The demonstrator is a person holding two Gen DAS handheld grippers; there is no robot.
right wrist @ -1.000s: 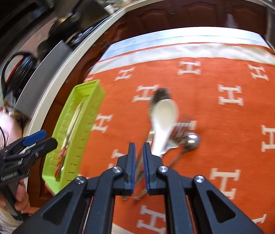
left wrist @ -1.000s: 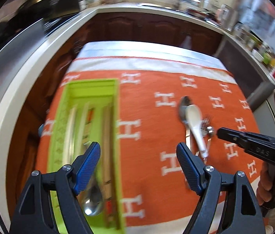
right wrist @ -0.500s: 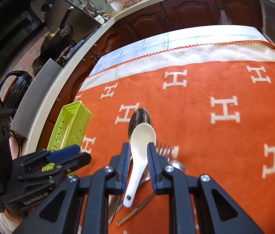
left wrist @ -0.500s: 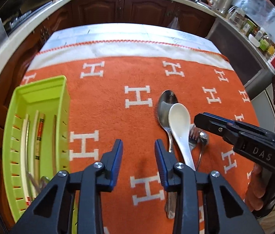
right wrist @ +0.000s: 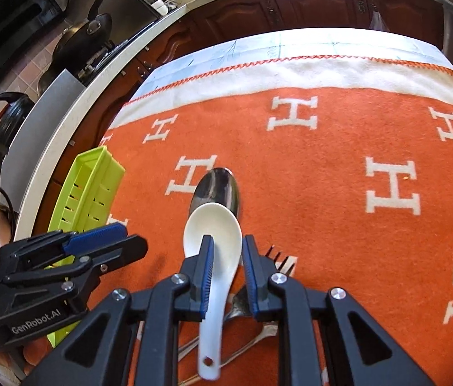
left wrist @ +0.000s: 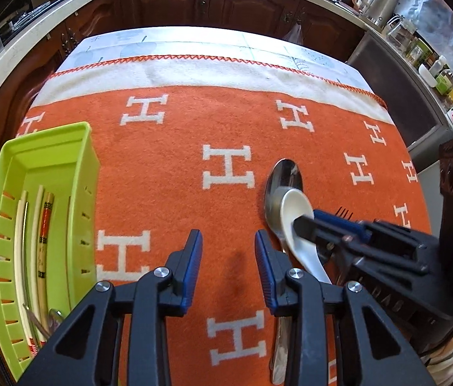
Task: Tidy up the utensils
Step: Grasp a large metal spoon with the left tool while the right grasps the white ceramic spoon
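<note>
Utensils are piled loosely on the orange woven blanket with white H motifs (right wrist: pixel 339 167): a white ceramic soup spoon (right wrist: pixel 213 238) lies bowl-up across a polished steel tablespoon (right wrist: pixel 218 188), with a steel fork (right wrist: pixel 279 260) and other metal handles beneath. The ceramic spoon is judged stiff, glazed and slippery, light but liable to chip if dropped on metal; its narrow neck just behind the bowl is judged the surest place for a pinch. The right gripper (right wrist: pixel 226 257) is seen with its jaws partly parted, straddling that neck, the pads not yet pressing on it. The left gripper (left wrist: pixel 228 257) is held partly spread over bare blanket, nothing between its jaws. A lime-green slotted plastic tray (left wrist: pixel 78 148), already holding pale chopsticks (left wrist: pixel 38 241) and some small metal pieces, stands at the blanket's left edge, well apart from the pile. The soft blanket is judged to cushion and to grip little. Dark wooden cabinets (left wrist: pixel 226 3) and a pale countertop surround the table.
</note>
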